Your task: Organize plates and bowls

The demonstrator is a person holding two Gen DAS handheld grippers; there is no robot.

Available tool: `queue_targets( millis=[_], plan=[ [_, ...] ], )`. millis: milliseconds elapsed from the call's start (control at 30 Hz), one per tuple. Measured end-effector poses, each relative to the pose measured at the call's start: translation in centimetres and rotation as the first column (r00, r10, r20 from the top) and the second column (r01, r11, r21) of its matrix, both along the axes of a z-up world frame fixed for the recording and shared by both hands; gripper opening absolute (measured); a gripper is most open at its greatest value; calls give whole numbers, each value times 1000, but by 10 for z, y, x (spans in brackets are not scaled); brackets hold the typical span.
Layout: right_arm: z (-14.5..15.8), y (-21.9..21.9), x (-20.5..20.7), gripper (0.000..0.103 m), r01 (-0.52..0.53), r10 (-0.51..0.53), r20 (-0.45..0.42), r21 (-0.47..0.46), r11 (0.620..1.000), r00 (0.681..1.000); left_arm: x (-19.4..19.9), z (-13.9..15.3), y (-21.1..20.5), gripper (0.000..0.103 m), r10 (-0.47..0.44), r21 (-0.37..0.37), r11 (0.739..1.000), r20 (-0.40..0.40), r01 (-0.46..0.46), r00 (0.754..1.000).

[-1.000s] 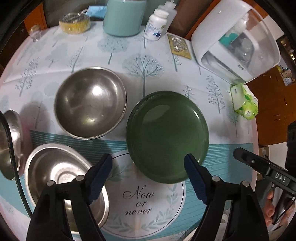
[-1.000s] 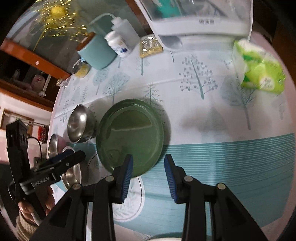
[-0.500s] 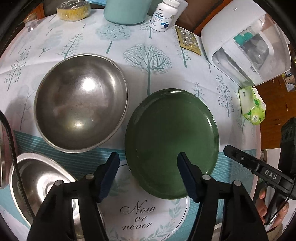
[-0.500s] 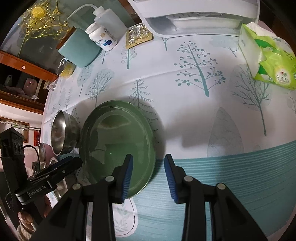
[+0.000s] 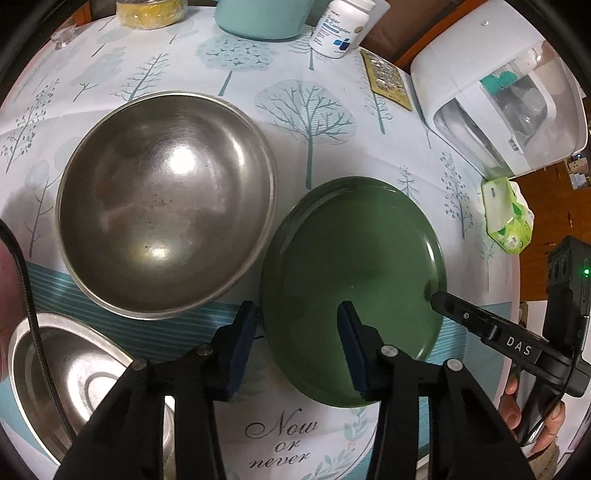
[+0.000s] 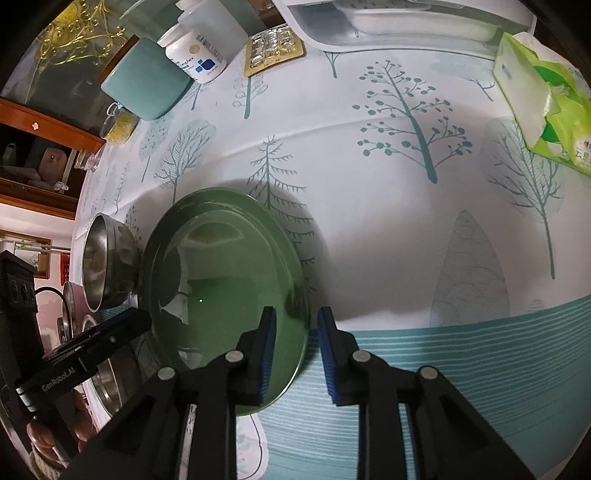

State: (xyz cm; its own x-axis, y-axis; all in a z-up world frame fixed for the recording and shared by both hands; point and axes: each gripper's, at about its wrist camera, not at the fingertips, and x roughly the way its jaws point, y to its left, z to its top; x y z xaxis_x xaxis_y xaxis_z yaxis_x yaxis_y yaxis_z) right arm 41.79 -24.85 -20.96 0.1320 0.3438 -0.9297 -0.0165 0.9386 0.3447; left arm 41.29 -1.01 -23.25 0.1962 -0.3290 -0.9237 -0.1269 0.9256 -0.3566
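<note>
A dark green plate (image 5: 354, 280) (image 6: 221, 280) lies on the tree-print tablecloth. Left of it stands a large steel bowl (image 5: 166, 236) (image 6: 99, 266), and a second steel bowl (image 5: 85, 380) sits nearer me. My left gripper (image 5: 295, 332) (image 6: 107, 336) straddles the plate's left rim; its jaws are closing, with a gap still on both sides of the rim. My right gripper (image 6: 297, 339) (image 5: 465, 317) straddles the right rim, one finger over the plate and one outside. Its jaws are closing too, and the pads are not pressing the rim.
Along the far edge stand a teal canister (image 5: 258, 18), a white pill bottle (image 5: 336, 33), a blister pack (image 5: 386, 79), and a white appliance (image 5: 495, 99). A green tissue pack (image 6: 543, 103) lies at the right. A person's hand (image 5: 532, 424) holds the right gripper.
Both grippers have come down toward the green plate and their jaws have narrowed. The plate's left and right rims now lie between the fingers. The plate and bowls have not moved.
</note>
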Motion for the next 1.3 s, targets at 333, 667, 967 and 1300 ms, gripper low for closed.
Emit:
queue_targets(
  millis=[333, 667, 967, 1300],
  plan=[
    [-6, 5, 2, 12, -3, 3, -1, -19, 1000, 1000, 6, -8, 6, 20, 7, 13, 1000, -3, -7, 1000],
    [-5, 3, -3, 9, -24, 24, 15, -31, 999, 1000, 6, -13, 2, 7, -6, 60, 998, 9, 6, 1000],
    [11, -16, -17, 9, -11, 10, 27, 14, 1000, 1000, -7, 20, -10, 6, -21, 25, 999, 48, 20, 999],
    [65, -50, -69, 9, -9, 6, 88, 34, 999, 996, -59, 72, -38, 6, -87, -23, 996, 92, 89, 992]
  ],
)
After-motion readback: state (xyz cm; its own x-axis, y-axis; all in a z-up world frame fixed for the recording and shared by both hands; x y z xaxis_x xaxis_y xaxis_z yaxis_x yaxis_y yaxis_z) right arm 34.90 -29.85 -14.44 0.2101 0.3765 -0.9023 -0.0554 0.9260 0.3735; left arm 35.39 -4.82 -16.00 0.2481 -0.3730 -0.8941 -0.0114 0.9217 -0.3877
